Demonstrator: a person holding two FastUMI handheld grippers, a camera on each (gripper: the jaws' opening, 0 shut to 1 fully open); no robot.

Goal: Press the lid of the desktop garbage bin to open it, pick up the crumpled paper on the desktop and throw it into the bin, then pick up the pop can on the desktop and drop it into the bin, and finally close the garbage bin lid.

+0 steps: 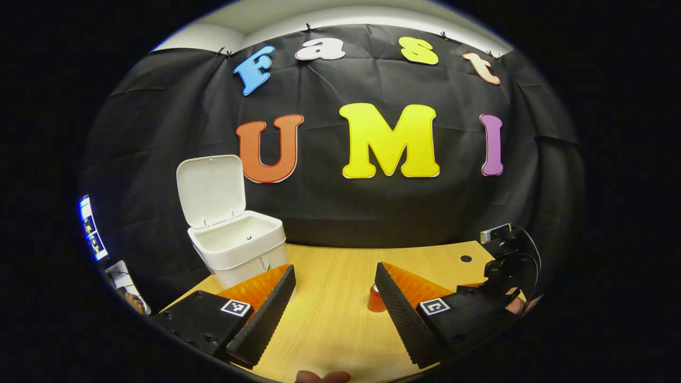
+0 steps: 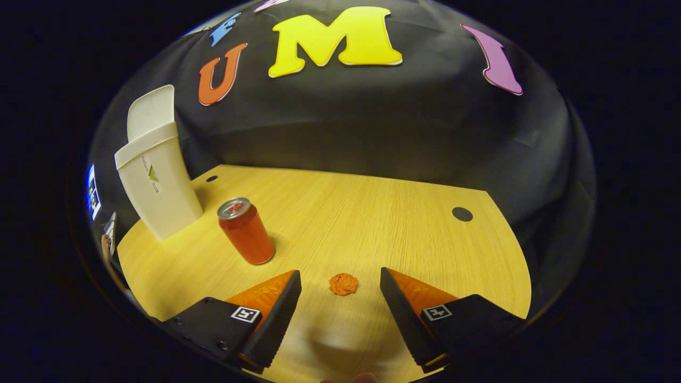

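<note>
Left gripper view: the left claw (image 1: 335, 290) is spread wide with nothing between its fingers, held above the bench (image 1: 340, 319). The bin (image 1: 238, 247) stands at the bench's far left with its lid (image 1: 211, 190) raised upright, the inside exposed. The can (image 1: 375, 299) is partly hidden behind the claw's right-hand finger. The right claw (image 1: 500, 276) appears at the bench's right edge; its opening cannot be judged here.

Right gripper view: the right claw (image 2: 340, 295) is spread wide and holds nothing. The paper (image 2: 343, 283) lies on the bench (image 2: 372, 223) between and just ahead of the fingertips, touching neither. The can (image 2: 245, 230) stands upright to the left, near the bin (image 2: 157, 186) but apart from it.
</note>
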